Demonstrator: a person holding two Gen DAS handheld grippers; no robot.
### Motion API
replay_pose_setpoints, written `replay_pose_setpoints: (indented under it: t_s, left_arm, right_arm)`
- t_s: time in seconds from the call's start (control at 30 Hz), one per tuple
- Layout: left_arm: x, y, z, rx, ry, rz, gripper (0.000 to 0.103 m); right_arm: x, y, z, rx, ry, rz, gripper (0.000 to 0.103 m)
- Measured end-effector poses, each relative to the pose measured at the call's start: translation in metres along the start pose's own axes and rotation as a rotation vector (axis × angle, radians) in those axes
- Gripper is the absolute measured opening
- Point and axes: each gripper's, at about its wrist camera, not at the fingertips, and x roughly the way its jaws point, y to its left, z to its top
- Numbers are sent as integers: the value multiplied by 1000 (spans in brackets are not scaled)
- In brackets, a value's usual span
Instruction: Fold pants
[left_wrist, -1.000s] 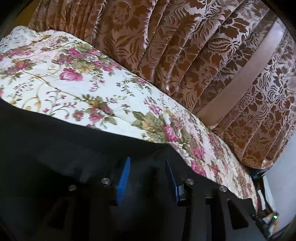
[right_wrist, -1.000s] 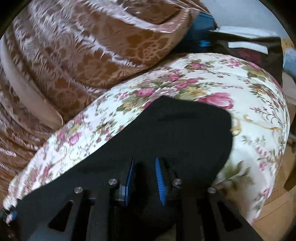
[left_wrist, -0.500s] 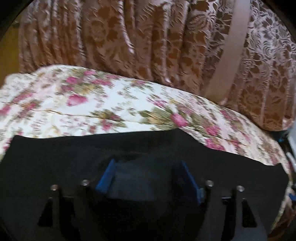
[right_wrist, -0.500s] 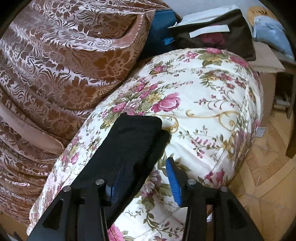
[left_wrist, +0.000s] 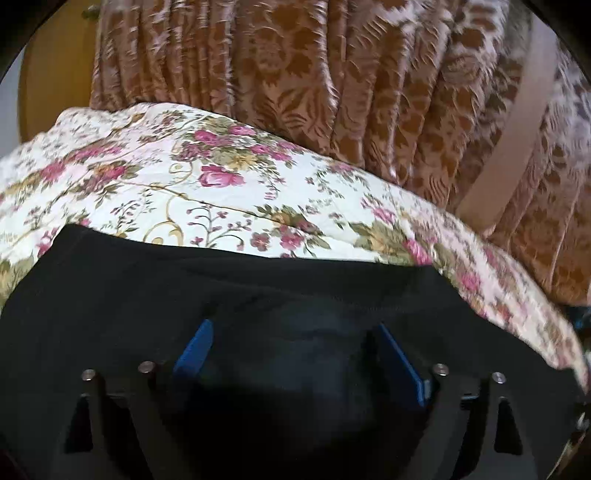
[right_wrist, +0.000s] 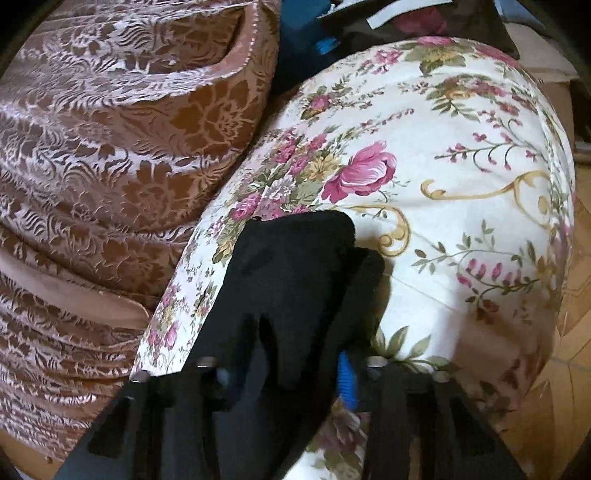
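Note:
Black pants (left_wrist: 258, 288) lie across a floral bedspread (left_wrist: 221, 184). In the left wrist view my left gripper (left_wrist: 295, 354) hovers low over the cloth, jaws wide and opening. Its blue pads (left_wrist: 194, 347) stand apart from the fabric that lies between and under them. In the right wrist view a narrow folded end of the pants (right_wrist: 295, 266) runs up between the fingers of my right gripper (right_wrist: 288, 376). Its jaws are closing on that bunched cloth. One blue pad (right_wrist: 347, 380) shows against the fabric; the other is hidden under it.
A brown brocade drape (left_wrist: 332, 74) hangs right behind the bed, also bulging at the left (right_wrist: 110, 147). The bedspread (right_wrist: 461, 184) rounds off at the right, with wooden floor (right_wrist: 569, 332) below. Dark bags (right_wrist: 369, 22) sit past the bed's far end.
The left jaws spread wide off the pants and the view levelled out. The right jaws opened beside the folded end, then narrowed again with the cloth between them, rolling as they went.

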Motion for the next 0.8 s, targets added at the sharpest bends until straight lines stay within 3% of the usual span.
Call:
replay_pose_setpoints:
  t_s: [0.03,0.13,0.47,0.8]
  left_arm:
    - [2,-3,0,22,8,10,94]
    - [5,-10,-1,61,19,34,96]
    - [3,-7,-3,57,11,18,97]
    - [0,-3,-5,32,-4,-13,97]
  right_arm:
    - [1,1,0,4,10,1,20]
    - [-5,8,-1,-3,0,19,16]
    - [-65,98,-14,-240,-95,133,16]
    - [-108,193,-62,-507,-135,292,16]
